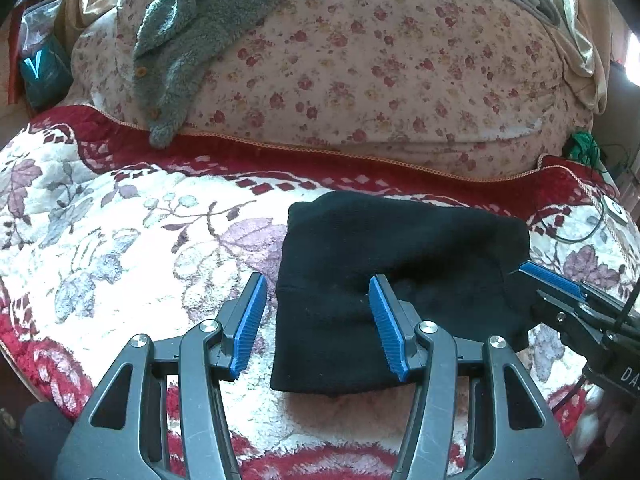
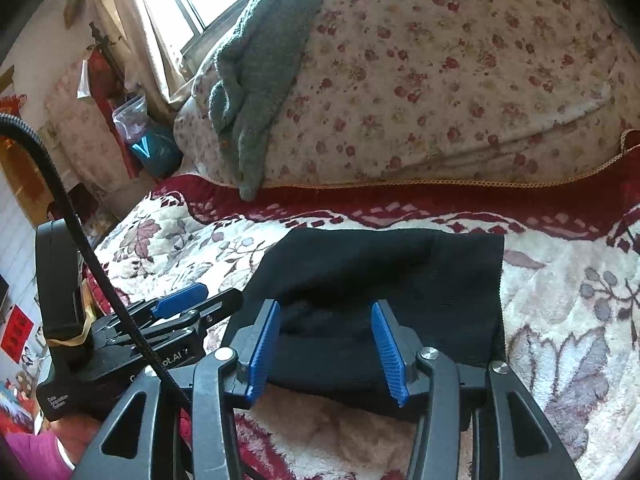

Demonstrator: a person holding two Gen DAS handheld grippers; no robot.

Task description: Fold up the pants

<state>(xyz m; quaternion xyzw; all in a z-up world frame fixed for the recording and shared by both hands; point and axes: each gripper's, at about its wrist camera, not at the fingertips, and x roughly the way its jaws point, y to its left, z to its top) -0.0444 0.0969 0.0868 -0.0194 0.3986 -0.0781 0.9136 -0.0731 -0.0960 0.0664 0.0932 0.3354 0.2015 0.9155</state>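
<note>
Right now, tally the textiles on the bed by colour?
Black: 1, folded black pants
Grey-green: 1, fleece garment
Red-and-white: 1, floral blanket
Pink floral: 1, duvet
Total: 4

bed with red-and-cream floral blanket (image 1: 120, 240), folded black pants (image 1: 380, 260) flat on it, flowered quilt (image 1: 380, 60) heaped behind, grey-green fleece (image 1: 188, 40) draped over quilt
</note>
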